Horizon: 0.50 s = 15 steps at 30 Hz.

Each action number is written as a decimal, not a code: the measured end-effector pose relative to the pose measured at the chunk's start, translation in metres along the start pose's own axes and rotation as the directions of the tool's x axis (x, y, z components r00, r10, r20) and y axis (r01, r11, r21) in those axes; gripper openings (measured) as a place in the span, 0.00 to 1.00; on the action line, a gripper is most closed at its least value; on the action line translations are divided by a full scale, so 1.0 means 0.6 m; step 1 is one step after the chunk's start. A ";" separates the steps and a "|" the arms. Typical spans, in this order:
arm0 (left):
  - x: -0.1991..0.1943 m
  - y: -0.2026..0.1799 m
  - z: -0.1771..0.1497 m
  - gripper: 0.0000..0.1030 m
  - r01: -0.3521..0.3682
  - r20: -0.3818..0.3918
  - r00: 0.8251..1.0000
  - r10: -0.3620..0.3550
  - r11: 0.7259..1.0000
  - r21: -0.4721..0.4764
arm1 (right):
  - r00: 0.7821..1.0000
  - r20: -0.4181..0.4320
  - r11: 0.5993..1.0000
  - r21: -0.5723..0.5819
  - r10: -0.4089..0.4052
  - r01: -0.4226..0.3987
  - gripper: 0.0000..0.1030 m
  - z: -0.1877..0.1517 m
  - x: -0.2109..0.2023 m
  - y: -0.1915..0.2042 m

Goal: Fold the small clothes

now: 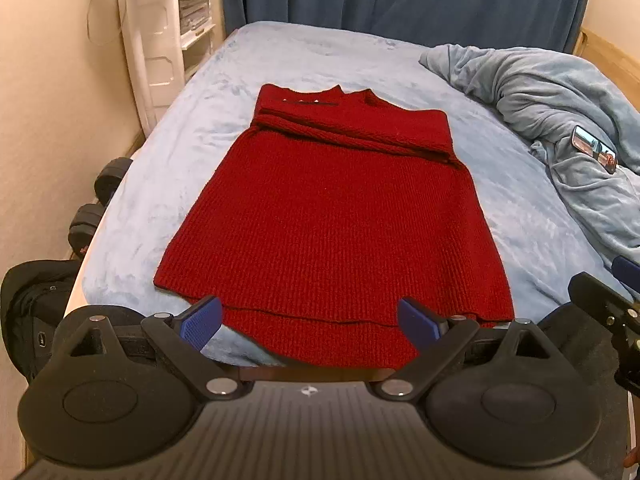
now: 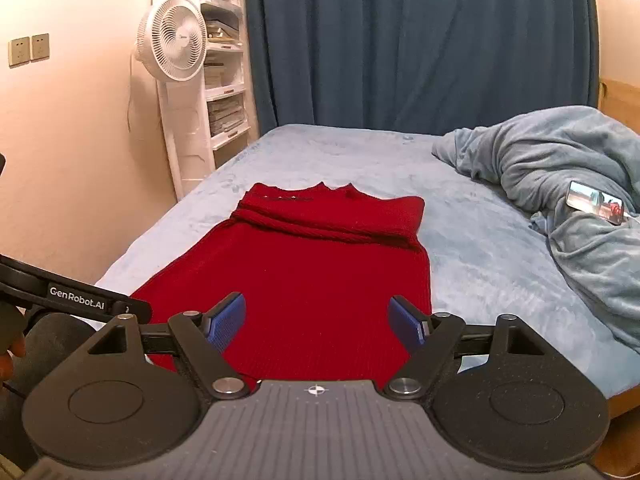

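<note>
Red sweater [image 1: 332,216] lies flat on the bed [image 1: 320,56], hem at the near edge, sleeves already folded across the chest in a band. The body fold looks like what's left. Left gripper [image 1: 310,320] hangs over the hem, fingers spread, holding nothing. Right gripper [image 2: 318,318], just as wide, sits above the lower right side. Blanket [image 2: 560,168] and phone [image 2: 596,202] well apart.

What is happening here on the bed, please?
A person holds two grippers over a red knit sweater spread flat on a light blue bed. Its sleeves are already folded across the chest. The left gripper and the right gripper are both open near the hem, holding nothing. A crumpled blanket with a phone on it lies to the right.
</note>
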<state>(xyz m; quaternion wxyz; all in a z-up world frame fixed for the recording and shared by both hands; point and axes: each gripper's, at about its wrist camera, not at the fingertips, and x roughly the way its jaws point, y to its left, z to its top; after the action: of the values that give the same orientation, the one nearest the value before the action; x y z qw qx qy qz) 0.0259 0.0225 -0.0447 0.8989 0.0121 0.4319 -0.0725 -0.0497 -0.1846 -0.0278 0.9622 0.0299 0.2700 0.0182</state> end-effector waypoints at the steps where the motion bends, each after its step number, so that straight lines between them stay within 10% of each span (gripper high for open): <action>1: -0.002 -0.001 -0.002 0.94 -0.003 0.001 1.000 0.003 1.000 0.001 | 1.000 0.000 1.000 -0.005 0.000 0.000 0.78 0.000 -0.001 0.003; 15: -0.007 -0.006 -0.019 0.94 -0.046 -0.042 0.998 0.047 0.999 0.026 | 0.999 -0.034 1.000 -0.015 0.005 -0.006 0.78 -0.001 0.005 0.011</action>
<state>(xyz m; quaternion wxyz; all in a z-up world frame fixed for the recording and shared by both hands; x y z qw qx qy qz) 0.0142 0.0205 -0.0485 0.8907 0.0352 0.4497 -0.0566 -0.0478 -0.1779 -0.0292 0.9577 0.0230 0.2858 0.0235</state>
